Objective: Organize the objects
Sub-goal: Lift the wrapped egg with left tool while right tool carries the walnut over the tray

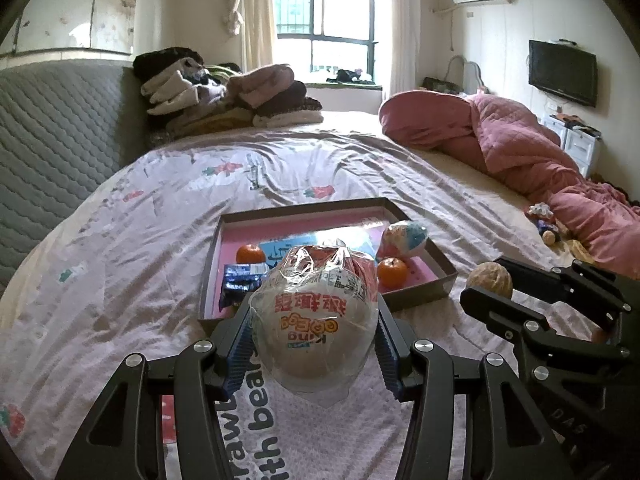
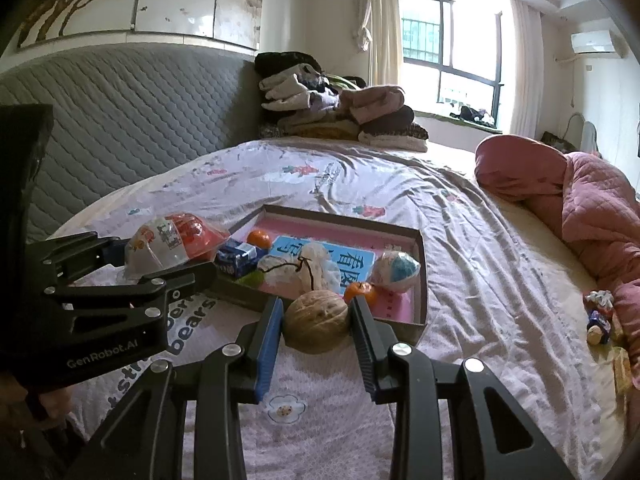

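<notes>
My left gripper (image 1: 314,326) is shut on a plastic-wrapped bun packet (image 1: 316,312) with red and orange print, held above the bed just in front of the tray; the packet also shows in the right wrist view (image 2: 172,246). My right gripper (image 2: 316,320) is shut on a brown walnut (image 2: 316,320), held near the tray's front edge; the walnut also shows in the left wrist view (image 1: 490,280). The shallow brown tray with a pink floor (image 1: 304,210) holds two oranges (image 1: 392,273), a blue snack packet (image 1: 240,284), a white-and-blue wrapped ball (image 1: 404,238) and a blue card.
The bed sheet (image 1: 160,220) is wrinkled, with printed text. A pink quilt (image 1: 520,148) lies on the right, with small wrapped items (image 2: 600,316) beside it. Folded clothes (image 1: 224,92) are stacked at the far side. A grey padded headboard (image 2: 120,120) stands on the left.
</notes>
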A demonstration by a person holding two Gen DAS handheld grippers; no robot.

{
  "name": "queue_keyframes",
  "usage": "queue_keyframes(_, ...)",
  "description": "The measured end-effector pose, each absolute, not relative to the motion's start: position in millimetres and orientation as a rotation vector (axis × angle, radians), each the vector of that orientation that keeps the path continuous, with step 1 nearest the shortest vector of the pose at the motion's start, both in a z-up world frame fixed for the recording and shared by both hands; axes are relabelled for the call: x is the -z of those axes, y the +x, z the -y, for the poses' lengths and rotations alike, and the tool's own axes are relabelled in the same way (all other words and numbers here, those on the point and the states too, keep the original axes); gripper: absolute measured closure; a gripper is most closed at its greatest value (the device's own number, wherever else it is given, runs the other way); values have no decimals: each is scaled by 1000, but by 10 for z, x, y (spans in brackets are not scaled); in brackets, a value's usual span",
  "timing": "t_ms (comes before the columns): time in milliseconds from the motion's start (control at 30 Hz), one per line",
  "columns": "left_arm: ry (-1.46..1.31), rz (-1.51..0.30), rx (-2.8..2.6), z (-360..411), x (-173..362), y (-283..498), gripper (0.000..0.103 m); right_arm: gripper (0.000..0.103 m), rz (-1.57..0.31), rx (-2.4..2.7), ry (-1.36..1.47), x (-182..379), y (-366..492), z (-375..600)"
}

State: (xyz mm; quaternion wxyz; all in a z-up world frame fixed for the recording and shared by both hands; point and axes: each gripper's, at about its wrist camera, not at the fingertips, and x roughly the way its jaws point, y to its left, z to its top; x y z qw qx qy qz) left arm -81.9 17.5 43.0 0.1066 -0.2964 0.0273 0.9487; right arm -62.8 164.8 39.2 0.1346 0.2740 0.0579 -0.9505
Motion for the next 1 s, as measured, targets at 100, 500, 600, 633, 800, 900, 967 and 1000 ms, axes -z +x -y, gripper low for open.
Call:
queue_keyframes(100,-859,-87,-2805,-193,-492,-802,48,68,-170,2764,770,-451,-612,-1671)
queue_keyframes(500,-840,-92,-2828,-262,-633,-996,48,68,-196,2808,712,-665,-814,-1741)
queue_keyframes(600,-839,-91,-2827,-291,-637,-1098,48,68,-200,2816,704,-701,-910,-1747)
queue_keyframes(633,-839,-92,-2828,-301,-635,-1144,48,68,-201,2818,700,-717,-943,-1750)
queue_keyframes(800,-849,-80,-2825,-354,-611,-1335,48,68,-209,2827,707,-716,-1121,-1776)
queue_keyframes(900,-856,-77,-2823,-388,-587,-1462,48,68,-214,2835,717,-686,-1234,-1804)
queue_keyframes(967,-871,-67,-2819,-395,-560,-1559,48,68,-217,2839,732,-651,-1309,-1825)
queue_keyframes(1000,-877,-60,-2816,-395,-538,-1610,48,68,-218,2841,738,-632,-1347,-1839)
